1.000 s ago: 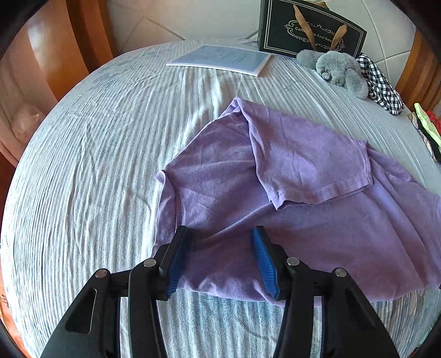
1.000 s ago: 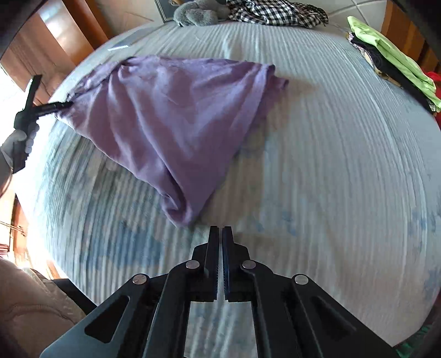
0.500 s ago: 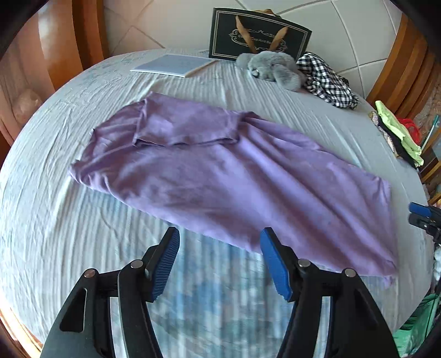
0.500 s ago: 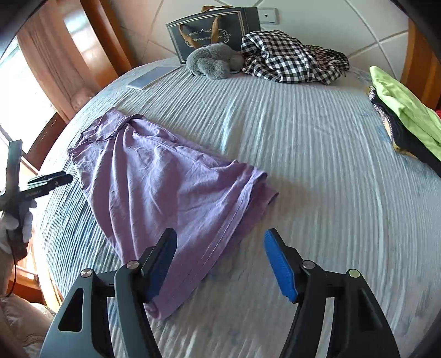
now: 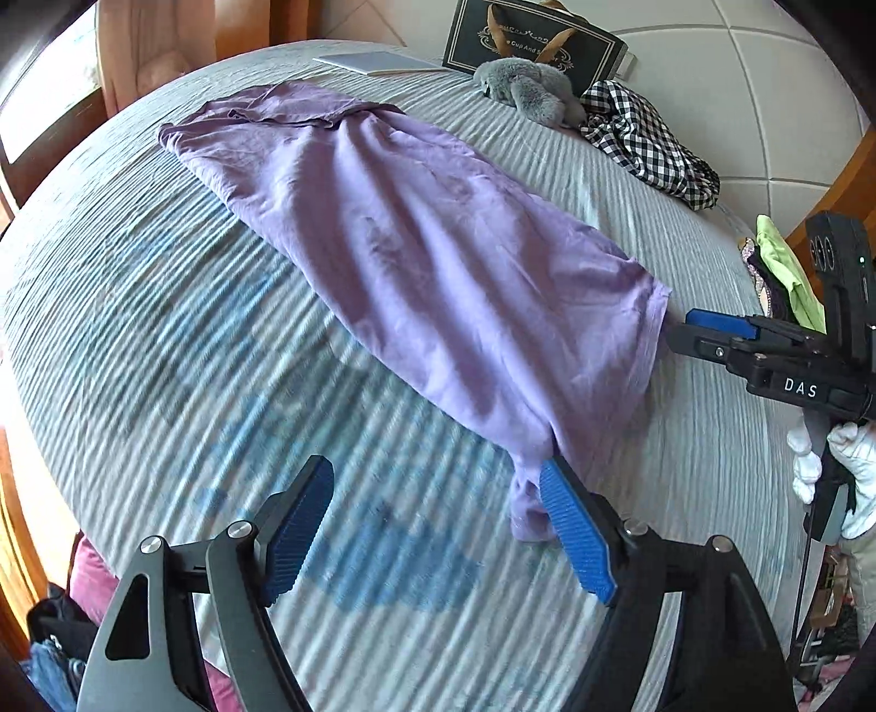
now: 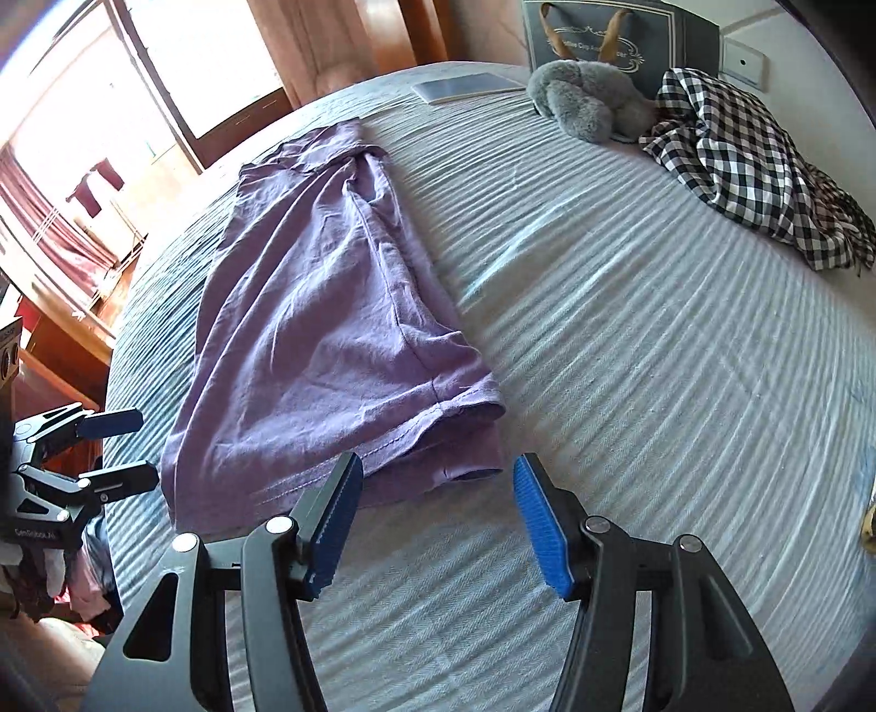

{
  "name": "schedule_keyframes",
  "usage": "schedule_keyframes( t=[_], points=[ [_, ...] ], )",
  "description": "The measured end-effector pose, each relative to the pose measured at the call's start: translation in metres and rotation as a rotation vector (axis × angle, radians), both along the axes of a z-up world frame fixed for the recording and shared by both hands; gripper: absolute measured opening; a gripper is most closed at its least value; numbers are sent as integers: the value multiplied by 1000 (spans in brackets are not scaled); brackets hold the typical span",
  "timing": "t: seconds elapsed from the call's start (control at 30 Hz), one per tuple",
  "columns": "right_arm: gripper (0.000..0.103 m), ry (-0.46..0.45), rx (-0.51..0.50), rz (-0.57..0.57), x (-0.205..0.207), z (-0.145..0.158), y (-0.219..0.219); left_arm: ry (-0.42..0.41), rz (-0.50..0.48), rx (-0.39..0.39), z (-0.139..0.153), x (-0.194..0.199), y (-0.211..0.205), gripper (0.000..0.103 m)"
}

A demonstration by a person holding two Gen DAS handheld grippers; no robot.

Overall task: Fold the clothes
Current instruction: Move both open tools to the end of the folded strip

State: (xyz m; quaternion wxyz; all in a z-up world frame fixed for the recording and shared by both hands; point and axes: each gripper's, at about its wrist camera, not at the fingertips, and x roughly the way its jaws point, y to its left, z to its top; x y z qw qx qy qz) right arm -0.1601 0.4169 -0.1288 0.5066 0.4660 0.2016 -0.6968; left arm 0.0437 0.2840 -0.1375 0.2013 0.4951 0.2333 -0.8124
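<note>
A purple shirt (image 5: pixel 438 263), folded lengthwise, lies in a long strip slanting across the striped bed cover (image 5: pixel 164 356). My left gripper (image 5: pixel 435 482) hovers at the near hem corner. Its jaws are opening, and the corner sits just inside the right pad without being pressed. My right gripper (image 6: pixel 438 476) is low over the other hem corner of the shirt (image 6: pixel 306 328). Its jaws are closing, the hem lies between the pads, and neither pad presses it. Each gripper shows in the other's view: the right gripper (image 5: pixel 684 334) beside the hem, the left gripper (image 6: pixel 142 446) at the bed's edge.
At the head of the bed lie a checked garment (image 6: pixel 750 164), a grey plush toy (image 6: pixel 586 98), a dark gift bag (image 5: pixel 531 44) and a booklet (image 5: pixel 378 60). A green garment pile (image 5: pixel 783 268) sits at the right edge. A gloved hand (image 5: pixel 854 454) holds the right gripper.
My left gripper let the shirt go, swept along it to the hem end and opened wider. My right gripper went from shut to open and moved up to the hem.
</note>
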Motion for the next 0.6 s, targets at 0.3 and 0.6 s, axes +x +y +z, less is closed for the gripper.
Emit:
schedule_keyframes(
  t=[0.3, 0.6],
  points=[
    [58, 36, -2, 117, -4, -9, -10, -92, 156, -78, -10, -23, 38, 79],
    [16, 119, 69, 172, 4, -7, -17, -118, 123, -113, 0, -41, 50, 19]
  ],
)
